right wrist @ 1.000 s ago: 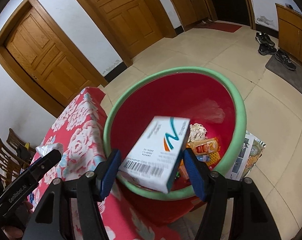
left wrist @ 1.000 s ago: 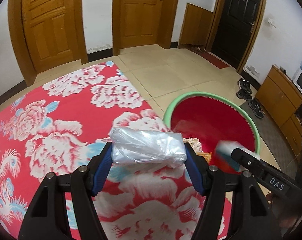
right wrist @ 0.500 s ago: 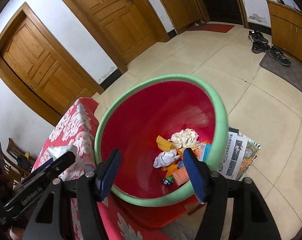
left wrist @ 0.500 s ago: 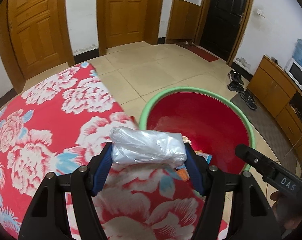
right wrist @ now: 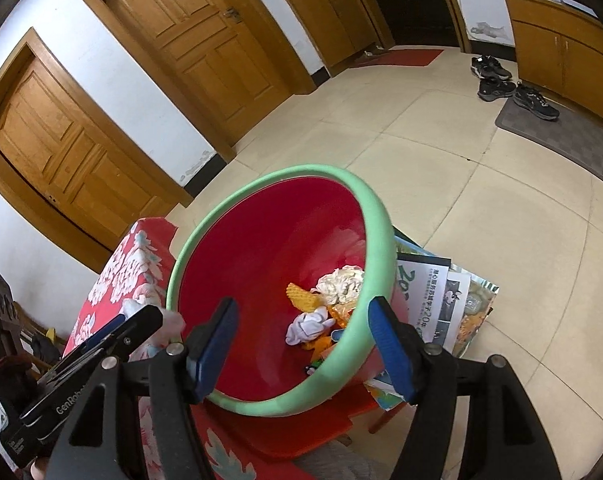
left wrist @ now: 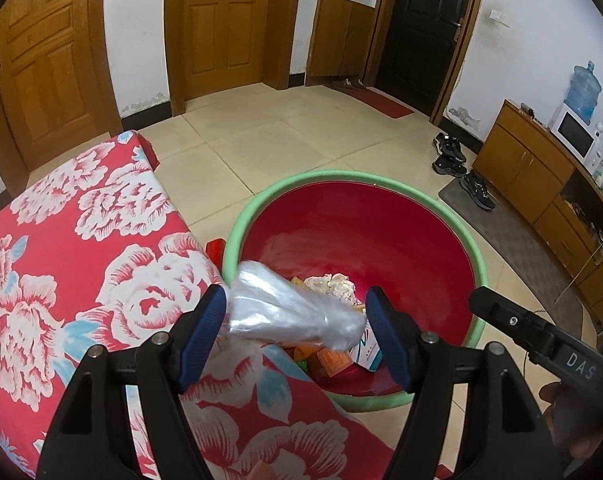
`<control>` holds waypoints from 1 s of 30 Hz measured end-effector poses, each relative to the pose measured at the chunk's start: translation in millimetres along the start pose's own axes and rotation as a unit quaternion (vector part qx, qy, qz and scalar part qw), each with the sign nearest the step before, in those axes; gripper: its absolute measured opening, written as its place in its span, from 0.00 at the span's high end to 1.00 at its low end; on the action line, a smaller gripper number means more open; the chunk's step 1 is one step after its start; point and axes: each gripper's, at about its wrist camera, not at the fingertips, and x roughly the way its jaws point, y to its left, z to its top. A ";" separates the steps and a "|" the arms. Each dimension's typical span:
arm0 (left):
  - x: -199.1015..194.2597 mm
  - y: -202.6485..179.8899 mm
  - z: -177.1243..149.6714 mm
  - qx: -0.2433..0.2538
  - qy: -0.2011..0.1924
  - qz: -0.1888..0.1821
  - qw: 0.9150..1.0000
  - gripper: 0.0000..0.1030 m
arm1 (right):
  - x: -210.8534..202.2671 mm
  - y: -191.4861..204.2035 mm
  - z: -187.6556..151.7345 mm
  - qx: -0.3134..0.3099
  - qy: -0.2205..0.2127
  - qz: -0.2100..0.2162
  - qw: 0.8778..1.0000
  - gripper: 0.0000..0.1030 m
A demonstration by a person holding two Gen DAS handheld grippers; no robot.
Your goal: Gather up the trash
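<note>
A red basin with a green rim (left wrist: 477,248) (right wrist: 377,216) stands beside the table and holds several pieces of trash (right wrist: 333,292), including a white box (left wrist: 367,354). My left gripper (left wrist: 297,320) is over the basin's near-left rim. A crumpled clear plastic bag (left wrist: 289,310) lies tilted between its blue pads; the pads stand wider than the bag, which touches the left pad only. My right gripper (right wrist: 301,340) is open and empty above the basin's near rim.
The table has a red floral cloth (left wrist: 73,248) (right wrist: 117,276). Newspapers (right wrist: 441,304) lie under the basin's right side. Shoes (left wrist: 461,172) and a mat lie on the tiled floor by a wooden cabinet (left wrist: 541,176). A wooden chair (right wrist: 5,328) stands at far left.
My right gripper opened and dropped the white box into the basin. My left gripper moved right over the basin's rim and its pads opened; the bag now tilts loose between them.
</note>
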 end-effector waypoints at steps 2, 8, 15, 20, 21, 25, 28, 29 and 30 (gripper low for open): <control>-2.4 -1.3 -0.2 0.004 -0.004 0.002 1.000 0.30 | -0.6 -0.3 -0.2 0.000 0.000 0.000 1.000 0.31; -9.3 -0.6 -0.4 -0.001 -0.007 -0.002 1.000 0.30 | -3.7 3.1 -1.2 -0.006 -0.002 0.004 1.000 0.29; -21.6 5.3 -2.2 -0.012 -0.013 0.000 1.000 0.30 | -8.2 9.3 -2.6 -0.011 -0.004 0.007 1.000 0.26; -29.4 17.3 -5.3 -0.029 -0.015 0.006 0.999 0.30 | -13.4 18.0 -5.5 -0.020 -0.003 0.011 1.000 0.23; -31.1 19.6 -5.9 -0.032 -0.015 0.007 0.999 0.30 | -14.3 20.2 -6.3 -0.022 -0.003 0.012 1.000 0.23; -41.0 29.3 -9.3 -0.048 -0.018 0.016 0.999 0.30 | -18.8 30.2 -10.1 -0.034 -0.003 0.018 0.999 0.22; -49.3 36.7 -13.2 -0.056 -0.021 0.025 0.998 0.30 | -22.8 38.7 -13.5 -0.043 -0.004 0.023 0.999 0.21; -51.9 39.0 -14.4 -0.059 -0.022 0.027 0.998 0.30 | -23.7 41.3 -14.6 -0.046 -0.004 0.025 0.999 0.21; -55.1 41.8 -16.1 -0.063 -0.023 0.028 0.997 0.30 | -24.3 42.7 -14.9 -0.048 -0.003 0.027 0.998 0.21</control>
